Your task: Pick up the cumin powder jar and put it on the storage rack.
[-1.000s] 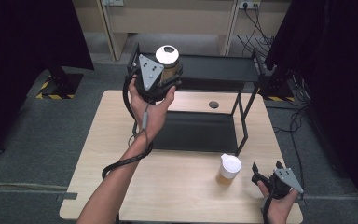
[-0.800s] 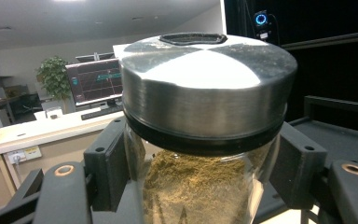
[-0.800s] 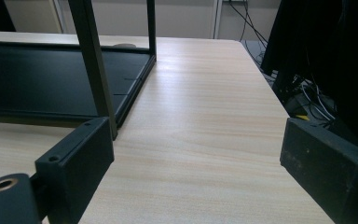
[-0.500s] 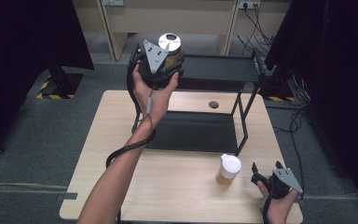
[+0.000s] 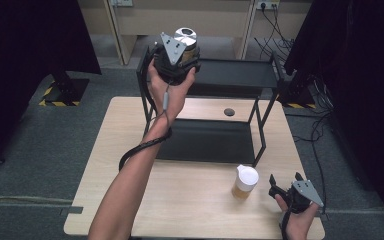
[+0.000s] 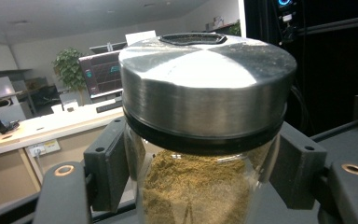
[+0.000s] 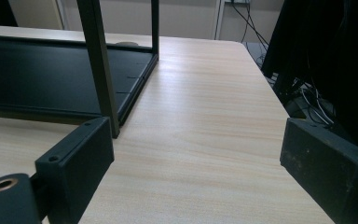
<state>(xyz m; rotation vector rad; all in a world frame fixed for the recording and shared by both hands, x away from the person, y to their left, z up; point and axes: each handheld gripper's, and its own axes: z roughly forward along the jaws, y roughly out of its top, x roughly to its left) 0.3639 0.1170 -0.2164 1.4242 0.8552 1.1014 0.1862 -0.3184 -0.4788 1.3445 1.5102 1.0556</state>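
While I hold my left gripper (image 5: pixel 180 52) raised over the far left end of the black shelf rack (image 5: pixel 240 75), its jaws are closed tight on a glass jar (image 6: pixel 200 186) of brownish powder. In the left gripper view the black pads (image 6: pixel 109 161) press the jar's glass wall from both sides just under its brushed metal lid (image 6: pixel 207 88), and the jar stands upright between them. From the high view the lid (image 5: pixel 185 36) shines just past the grey three-cornered plate on top of my gripper, above the rack's top shelf and not resting on it. My left forearm (image 5: pixel 130 175) reaches across the wooden table (image 5: pixel 130 130) from the near edge, with the cable (image 5: pixel 142 145) looping around the wrist.

My right gripper (image 5: pixel 287 187) sits at the near right corner of the table, held in my right hand (image 5: pixel 297 217). Its jaws stand wide apart with nothing between them; in the right gripper view I see only bare tabletop (image 7: pixel 205 121) between the two black pads (image 7: pixel 79 154), and the rack's lower tray (image 7: pixel 42 74) and a near leg (image 7: pixel 98 60) lie ahead on the left.

A second container, a jar with a white lid (image 5: pixel 245 181) and amber contents, stands upright on the table just left of my right gripper, apart from it, near the rack's near right leg (image 5: pixel 260 130).
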